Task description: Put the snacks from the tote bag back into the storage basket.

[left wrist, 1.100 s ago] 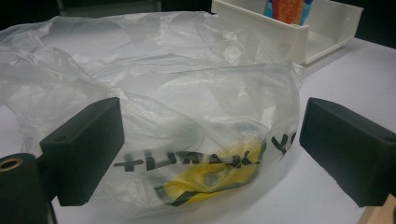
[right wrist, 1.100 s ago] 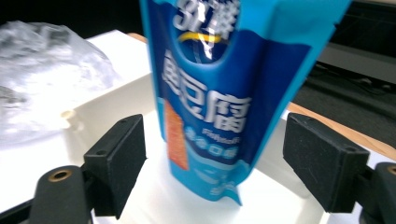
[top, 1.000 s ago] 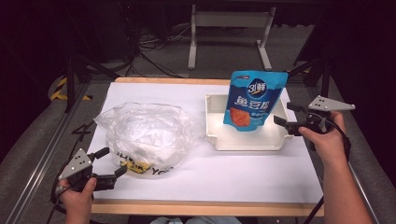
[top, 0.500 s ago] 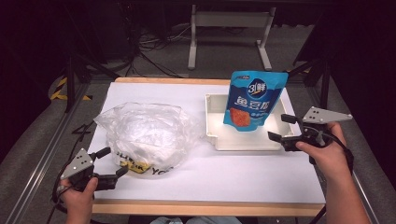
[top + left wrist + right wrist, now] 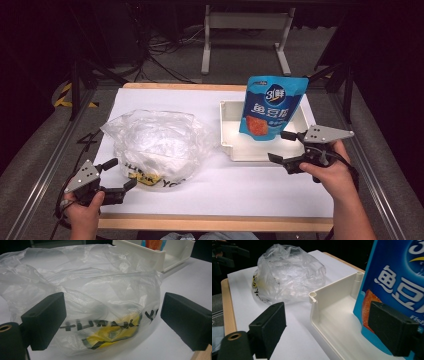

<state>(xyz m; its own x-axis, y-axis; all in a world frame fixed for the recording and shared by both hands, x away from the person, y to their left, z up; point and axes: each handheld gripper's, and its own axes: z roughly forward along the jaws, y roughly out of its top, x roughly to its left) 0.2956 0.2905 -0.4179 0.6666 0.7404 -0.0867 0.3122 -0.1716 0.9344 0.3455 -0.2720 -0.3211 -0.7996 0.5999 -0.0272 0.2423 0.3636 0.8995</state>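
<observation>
A blue snack pouch (image 5: 270,106) stands upright in the white tray (image 5: 230,145), seen close up in the right gripper view as the pouch (image 5: 397,285) in the tray (image 5: 332,315). My right gripper (image 5: 282,147) is open beside the tray's front right corner, holding nothing. A crumpled clear plastic bag (image 5: 155,145) with black lettering and something yellow inside lies left of the tray. My left gripper (image 5: 120,175) is open at the bag's front edge; its jaws flank the bag (image 5: 100,305) without touching it.
White paper (image 5: 250,185) covers the wooden table (image 5: 210,222). Dark floor, cables and a metal stand leg (image 5: 205,45) lie beyond the far edge. A black rail (image 5: 45,160) runs along the left side.
My right gripper has let go of the pouch and drawn back toward the table's front, open. The pouch stays standing in the tray. The left gripper has barely moved.
</observation>
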